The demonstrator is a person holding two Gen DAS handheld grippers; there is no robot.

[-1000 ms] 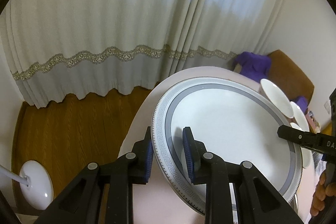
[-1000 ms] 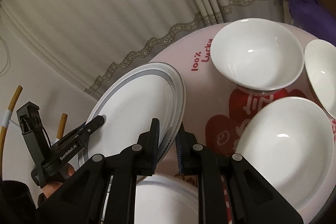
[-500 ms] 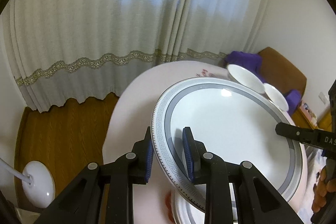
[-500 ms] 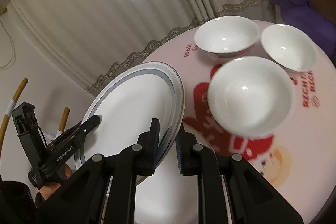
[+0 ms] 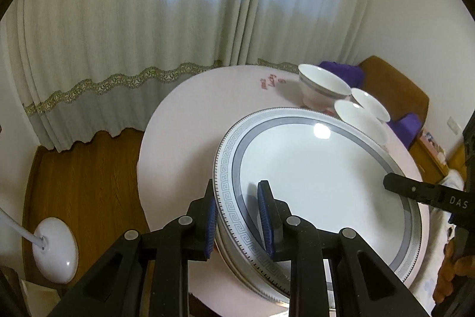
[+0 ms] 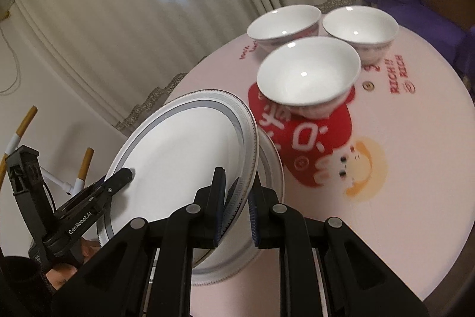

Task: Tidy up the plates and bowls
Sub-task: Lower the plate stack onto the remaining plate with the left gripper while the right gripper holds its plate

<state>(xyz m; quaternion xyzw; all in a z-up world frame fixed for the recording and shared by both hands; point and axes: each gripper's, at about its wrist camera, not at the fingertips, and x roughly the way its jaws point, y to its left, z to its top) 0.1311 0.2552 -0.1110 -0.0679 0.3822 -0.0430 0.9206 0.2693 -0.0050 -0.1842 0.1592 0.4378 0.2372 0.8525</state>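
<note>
While both grippers clamp its opposite rims, left gripper (image 5: 237,216) and right gripper (image 6: 237,207) hold the patterned plate (image 5: 320,183) tilted above another plate (image 6: 271,168) on the near table (image 6: 415,168); three bowls (image 6: 308,76) stand far right.

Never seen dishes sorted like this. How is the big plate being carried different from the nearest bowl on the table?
The plate is wide, flat and tilted, clamped at opposite rims by the left gripper and right gripper. The nearest bowl is smaller, deep and upright on the table, untouched. The plate's rim is grey-patterned; the bowl's inside is plain. Both are white.
</note>
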